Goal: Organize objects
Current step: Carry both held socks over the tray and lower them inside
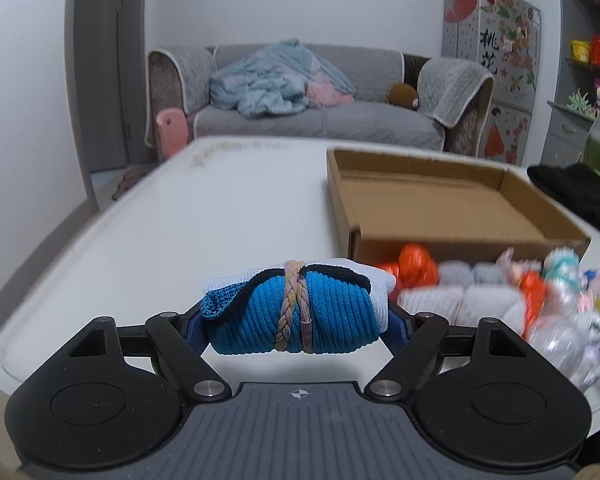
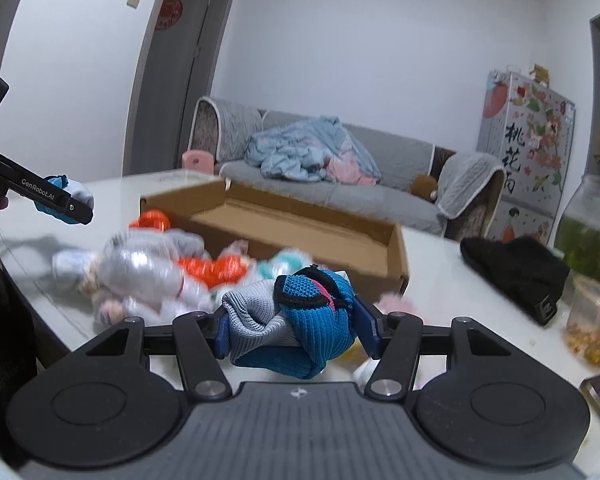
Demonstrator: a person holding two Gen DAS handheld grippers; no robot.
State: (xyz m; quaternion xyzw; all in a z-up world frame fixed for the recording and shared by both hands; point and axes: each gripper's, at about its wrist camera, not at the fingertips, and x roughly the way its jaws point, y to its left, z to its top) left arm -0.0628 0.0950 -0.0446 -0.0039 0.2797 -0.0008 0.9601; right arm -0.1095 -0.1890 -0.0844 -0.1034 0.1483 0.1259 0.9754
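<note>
My left gripper [image 1: 296, 320] is shut on a rolled blue and white sock bundle [image 1: 324, 312] tied with a braided band, held above the white table [image 1: 160, 220]. It also shows at the far left of the right wrist view [image 2: 66, 200]. My right gripper [image 2: 294, 332] is shut on a blue and grey sock bundle [image 2: 300, 320]. An open cardboard box [image 1: 440, 208] lies on the table; in the right wrist view the box [image 2: 300, 228] is ahead. A blurred pile of rolled socks [image 1: 480, 296] lies before the box, and the same pile [image 2: 160, 276] shows in the right wrist view.
A black cloth [image 2: 516, 272] lies right of the box, also seen in the left wrist view [image 1: 580, 196]. A glass jar [image 2: 588, 232] and a plastic container [image 2: 592, 320] stand at the table's right. A grey sofa [image 1: 320, 100] and a decorated cabinet [image 1: 496, 60] are behind.
</note>
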